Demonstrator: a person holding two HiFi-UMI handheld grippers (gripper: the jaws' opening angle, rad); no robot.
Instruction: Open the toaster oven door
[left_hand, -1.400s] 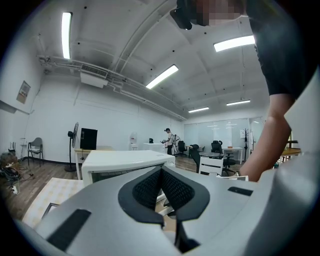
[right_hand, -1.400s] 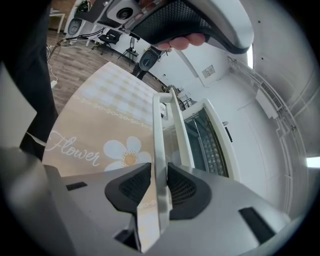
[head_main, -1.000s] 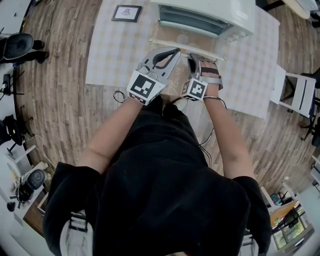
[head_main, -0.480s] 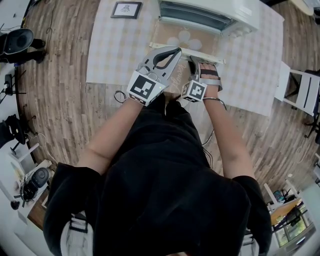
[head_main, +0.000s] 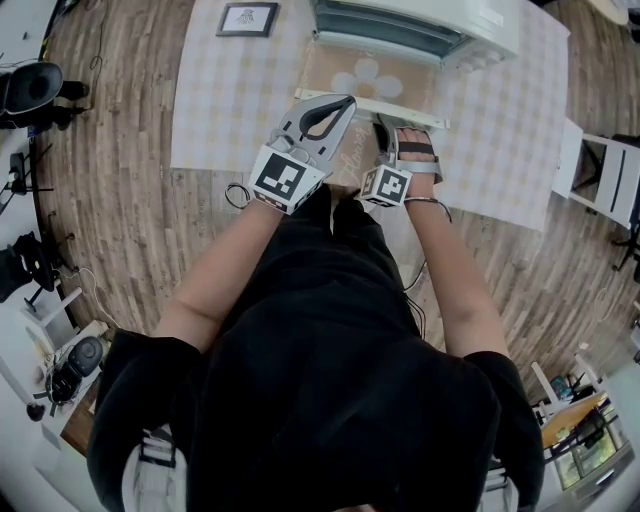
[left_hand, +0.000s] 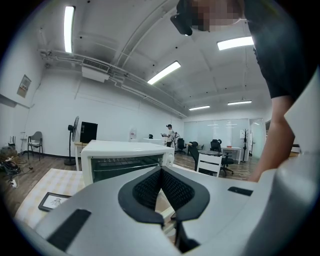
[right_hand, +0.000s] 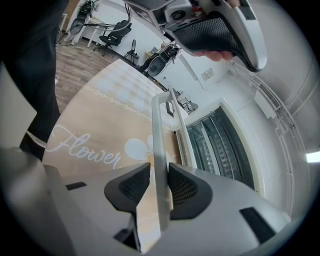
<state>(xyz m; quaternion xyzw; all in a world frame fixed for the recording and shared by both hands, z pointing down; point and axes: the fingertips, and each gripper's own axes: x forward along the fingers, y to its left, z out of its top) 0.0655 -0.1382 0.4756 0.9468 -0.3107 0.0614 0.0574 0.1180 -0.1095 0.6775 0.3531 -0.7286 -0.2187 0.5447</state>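
The white toaster oven (head_main: 420, 25) stands at the far side of the table, and its glass door (head_main: 368, 72) hangs open and down toward me. The door's white handle bar (head_main: 370, 103) runs along the near edge. My right gripper (head_main: 383, 126) is at that bar. In the right gripper view the handle (right_hand: 159, 130) runs between the jaws of my right gripper (right_hand: 159, 185), which are opening, with a gap at the left pad. My left gripper (head_main: 335, 103) hovers just left of it, shut and empty. Its closed tips (left_hand: 161, 172) point at the oven (left_hand: 125, 155).
A chequered cloth (head_main: 220, 100) covers the table, with a beige flower mat (right_hand: 95, 125) under the door. A framed picture (head_main: 248, 18) lies at the far left. A white chair (head_main: 600, 180) stands to the right, and a cable (head_main: 238, 195) lies by the table's near edge.
The door has swung further down, so more of its glass shows in front of the oven. Both grippers have stayed near the handle.
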